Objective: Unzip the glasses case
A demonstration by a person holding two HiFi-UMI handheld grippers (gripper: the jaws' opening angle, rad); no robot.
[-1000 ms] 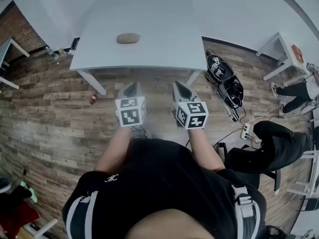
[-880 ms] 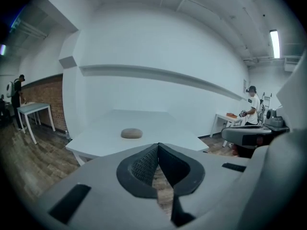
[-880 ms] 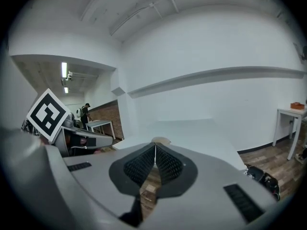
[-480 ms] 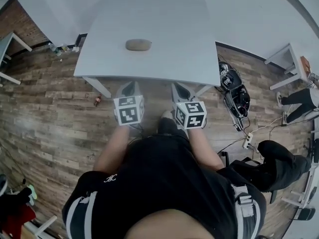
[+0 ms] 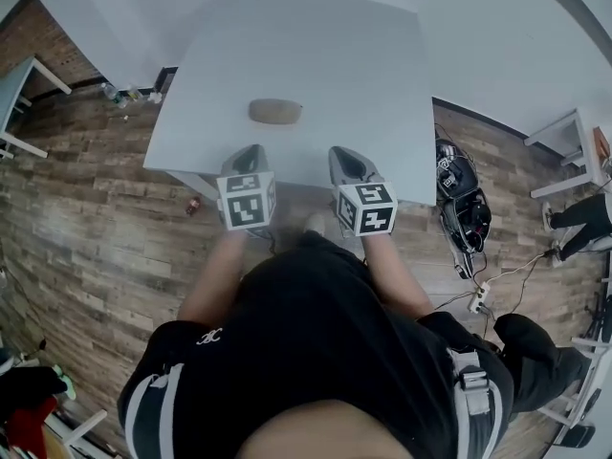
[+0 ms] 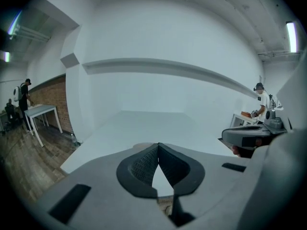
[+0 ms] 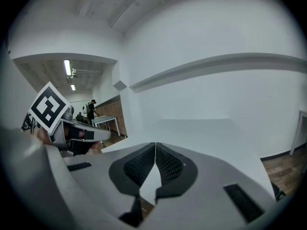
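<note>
The glasses case (image 5: 275, 112) is a tan-brown oval pouch that lies flat on the white table (image 5: 316, 46), a little left of its middle. Both grippers hover side by side over the table's near edge, short of the case. My left gripper (image 5: 251, 150) is shut and empty, just in front of the case. The right gripper (image 5: 342, 154) is also shut and empty, to the case's right. In the left gripper view the closed jaws (image 6: 158, 145) hide nearly all of the case; only a brown sliver (image 6: 142, 145) shows. The right gripper view has its shut jaws (image 7: 155, 144) over bare tabletop (image 7: 206, 128).
Black gear and cables (image 5: 464, 199) with a power strip (image 5: 475, 299) lie on the wood floor right of the table. A second white table (image 5: 574, 132) stands far right, another (image 5: 19, 75) far left. Small items (image 5: 194, 204) sit near the table's left leg. The wall rises behind the table.
Both grippers have moved forward from over the floor to the table's near edge, still shut. The table and case now sit closer and lower in the head view.
</note>
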